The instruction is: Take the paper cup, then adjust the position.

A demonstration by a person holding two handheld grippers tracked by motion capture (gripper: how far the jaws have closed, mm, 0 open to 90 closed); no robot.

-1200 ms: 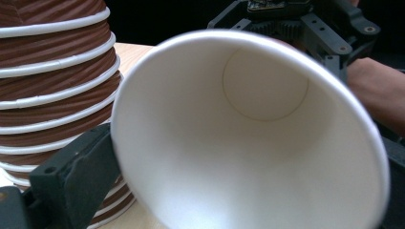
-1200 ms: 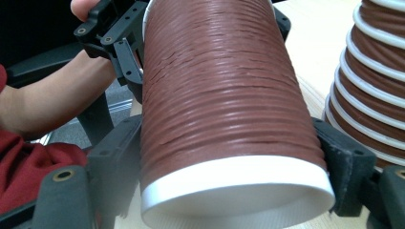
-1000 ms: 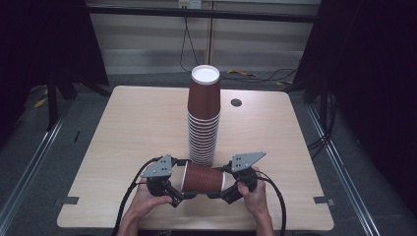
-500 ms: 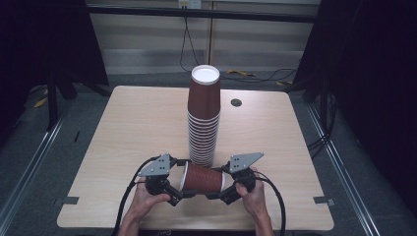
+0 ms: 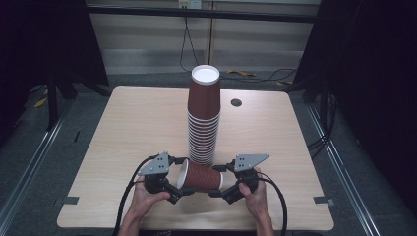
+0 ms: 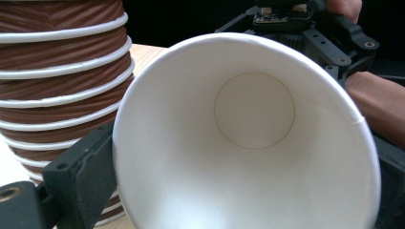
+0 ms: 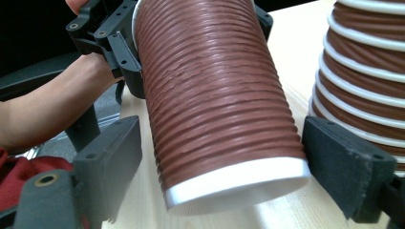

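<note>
A single brown ribbed paper cup (image 5: 199, 175) lies level between both grippers, just in front of a tall upside-down stack of the same cups (image 5: 204, 118). My left gripper (image 5: 181, 179) is at the cup's open mouth. Its jaws have just been closing and now press on the white rim (image 6: 248, 143) from both sides. My right gripper (image 5: 219, 182) holds the narrow base end (image 7: 219, 105), its jaws close against the ribbed wall. The stack (image 6: 57, 71) rises just beyond the cup, and in the right gripper view the stack (image 7: 367, 71) is at the right.
The wooden table (image 5: 123, 128) has a small dark round hole (image 5: 236, 103) behind the stack. Cables trail from both grippers toward the near edge. Dark frame posts and floor rails flank the table on both sides.
</note>
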